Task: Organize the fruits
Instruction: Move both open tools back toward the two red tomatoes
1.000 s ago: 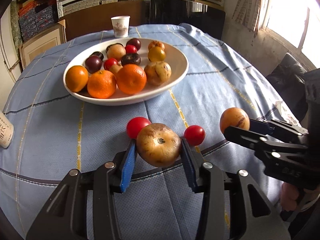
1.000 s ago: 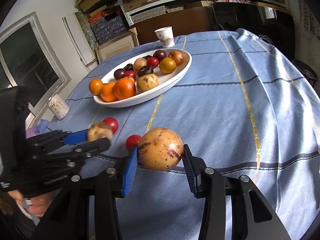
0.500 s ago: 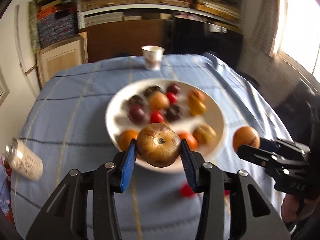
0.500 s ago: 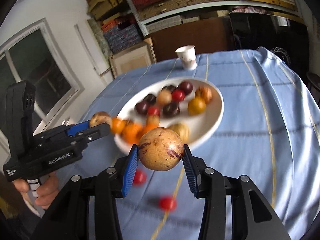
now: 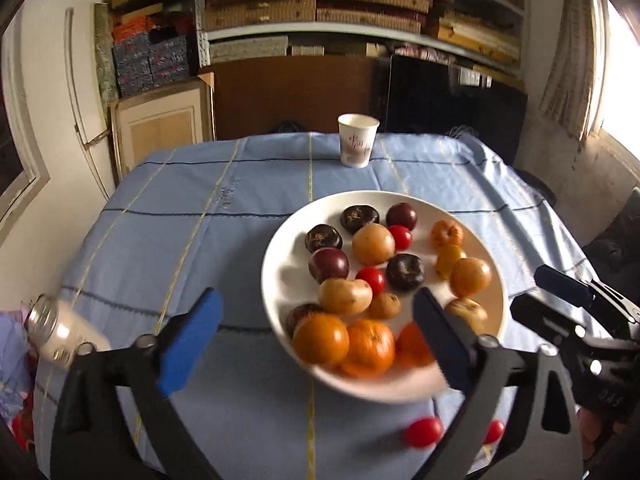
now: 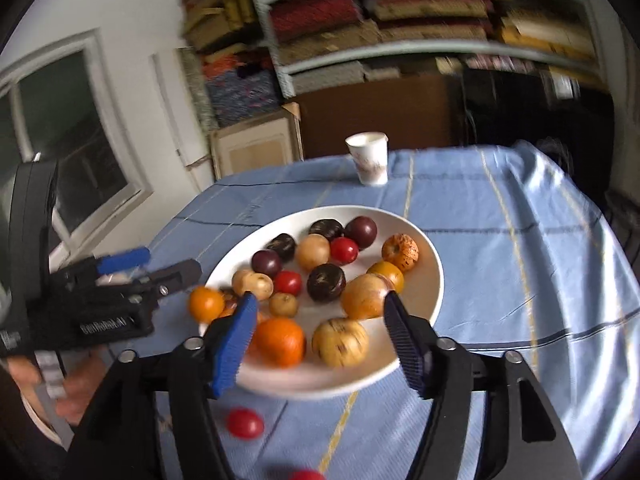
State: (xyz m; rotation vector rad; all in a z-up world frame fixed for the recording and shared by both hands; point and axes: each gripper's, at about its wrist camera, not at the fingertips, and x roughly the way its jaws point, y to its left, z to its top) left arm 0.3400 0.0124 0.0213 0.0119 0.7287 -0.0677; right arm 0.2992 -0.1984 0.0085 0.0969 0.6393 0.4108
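Fruits (image 5: 372,244) fill the white plate (image 5: 276,280), two tomatoes (image 5: 423,432) beside its rim

One white plate (image 5: 276,276), one paper cup (image 5: 357,145), one tin can (image 5: 60,332); three oranges (image 5: 321,338), five dark plums (image 5: 329,265), four small red tomatoes (image 5: 423,432), two off the plate.

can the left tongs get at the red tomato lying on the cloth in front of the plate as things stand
Probably yes: the left tongs have just opened and hold nothing, and the red tomato lies bare on the cloth, just short of the plate, below the right-hand finger.
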